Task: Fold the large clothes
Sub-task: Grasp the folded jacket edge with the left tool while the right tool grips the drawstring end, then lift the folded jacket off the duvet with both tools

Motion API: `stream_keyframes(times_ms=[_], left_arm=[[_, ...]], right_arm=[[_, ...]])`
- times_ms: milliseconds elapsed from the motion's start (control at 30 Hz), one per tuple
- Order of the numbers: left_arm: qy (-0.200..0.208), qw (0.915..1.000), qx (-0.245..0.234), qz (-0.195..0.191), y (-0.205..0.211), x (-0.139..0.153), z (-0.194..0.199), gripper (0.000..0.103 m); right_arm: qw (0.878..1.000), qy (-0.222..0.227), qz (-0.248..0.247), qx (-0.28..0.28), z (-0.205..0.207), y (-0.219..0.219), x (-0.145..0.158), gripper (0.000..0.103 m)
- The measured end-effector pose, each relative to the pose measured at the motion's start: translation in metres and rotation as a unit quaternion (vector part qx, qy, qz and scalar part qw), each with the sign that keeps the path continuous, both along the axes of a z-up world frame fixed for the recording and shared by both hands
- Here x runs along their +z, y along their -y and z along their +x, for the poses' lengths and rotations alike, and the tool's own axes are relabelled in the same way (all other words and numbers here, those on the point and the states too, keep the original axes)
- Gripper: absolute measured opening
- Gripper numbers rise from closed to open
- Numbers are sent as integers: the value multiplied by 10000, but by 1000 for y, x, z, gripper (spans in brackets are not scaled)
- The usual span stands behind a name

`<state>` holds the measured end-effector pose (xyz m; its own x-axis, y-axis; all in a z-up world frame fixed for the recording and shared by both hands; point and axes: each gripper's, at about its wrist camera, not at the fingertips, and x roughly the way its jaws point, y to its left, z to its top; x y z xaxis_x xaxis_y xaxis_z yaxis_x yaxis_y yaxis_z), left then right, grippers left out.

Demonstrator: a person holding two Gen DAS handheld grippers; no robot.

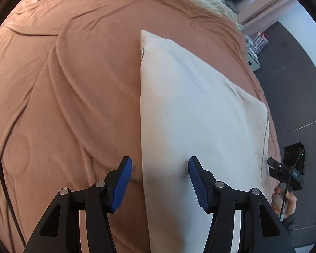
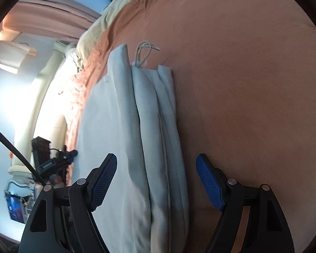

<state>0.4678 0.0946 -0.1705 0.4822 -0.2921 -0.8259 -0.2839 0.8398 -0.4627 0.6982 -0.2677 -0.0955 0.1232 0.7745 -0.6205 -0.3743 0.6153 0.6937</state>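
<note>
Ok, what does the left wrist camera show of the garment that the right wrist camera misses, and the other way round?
Left wrist only: the garment's smooth top face, a metal eyelet at its far corner, and the person's hand holding the other tool. Right wrist only: the stacked folded layers along one edge and a drawstring loop at the far end. Both: the white garment lying on the orange bedspread, between open jaws.
</note>
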Motion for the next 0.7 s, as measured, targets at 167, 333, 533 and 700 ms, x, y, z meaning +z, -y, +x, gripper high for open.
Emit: stream_keyframes(times_ms=[167, 333, 533, 700], left_arm=[[117, 9999, -79, -28, -3, -1, 24, 46], [102, 9999, -120, -20, -9, -7, 44, 45], [25, 10000, -40, -12, -9, -11, 55, 41], [136, 9997, -46, 193, 2, 3, 51, 18]], right_arm=[[9992, -186, 229, 276, 29, -22, -7, 71], [9984, -306, 125, 468, 58, -42, -16, 69], [9984, -477, 1, 310, 77, -51, -25, 39], [9996, 31, -145, 242, 56, -57, -7, 12]])
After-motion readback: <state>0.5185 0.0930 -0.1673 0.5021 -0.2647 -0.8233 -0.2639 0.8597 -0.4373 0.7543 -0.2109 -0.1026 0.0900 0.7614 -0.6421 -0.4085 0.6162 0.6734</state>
